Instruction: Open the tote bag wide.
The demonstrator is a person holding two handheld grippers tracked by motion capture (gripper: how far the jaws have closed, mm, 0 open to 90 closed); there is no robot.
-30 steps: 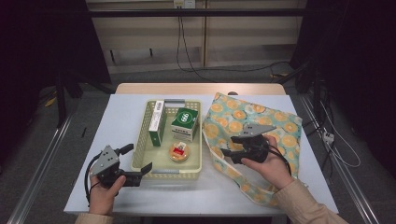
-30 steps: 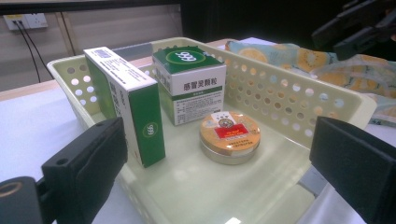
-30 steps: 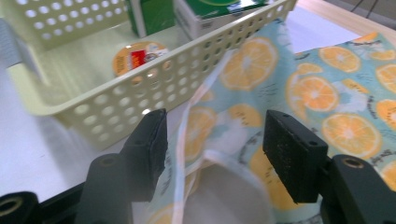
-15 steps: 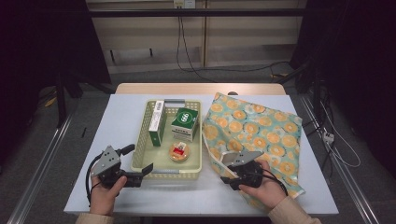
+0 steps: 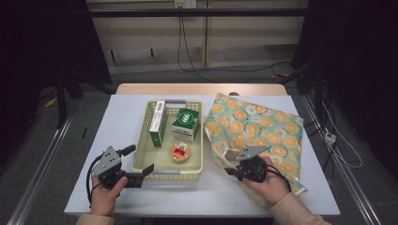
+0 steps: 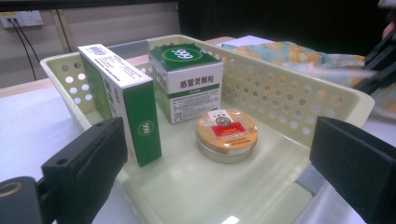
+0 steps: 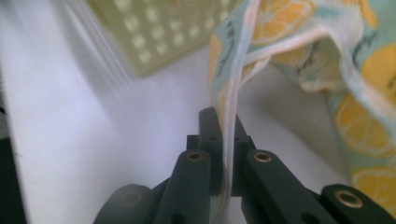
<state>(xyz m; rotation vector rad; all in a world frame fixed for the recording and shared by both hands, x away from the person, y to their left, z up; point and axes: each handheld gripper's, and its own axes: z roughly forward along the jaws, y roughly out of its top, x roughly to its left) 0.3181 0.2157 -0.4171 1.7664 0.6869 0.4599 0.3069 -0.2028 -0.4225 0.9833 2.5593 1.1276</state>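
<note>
at the table's right front, right gripper (image 5: 231, 171) pinched on the cloth (image 5: 256, 136) edge.
just closed, hem clamped between jaws, cloth lying beside the basket (image 5: 197, 165); left gripper (image 5: 151, 169) wide open, holding nothing.

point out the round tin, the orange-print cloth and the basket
round tin (image 6: 227, 133), left gripper view, on its orange lid
orange-print cloth (image 5: 256, 124), high view, on the flat spread part
basket (image 5: 202, 140), high view, on its right rim
</note>
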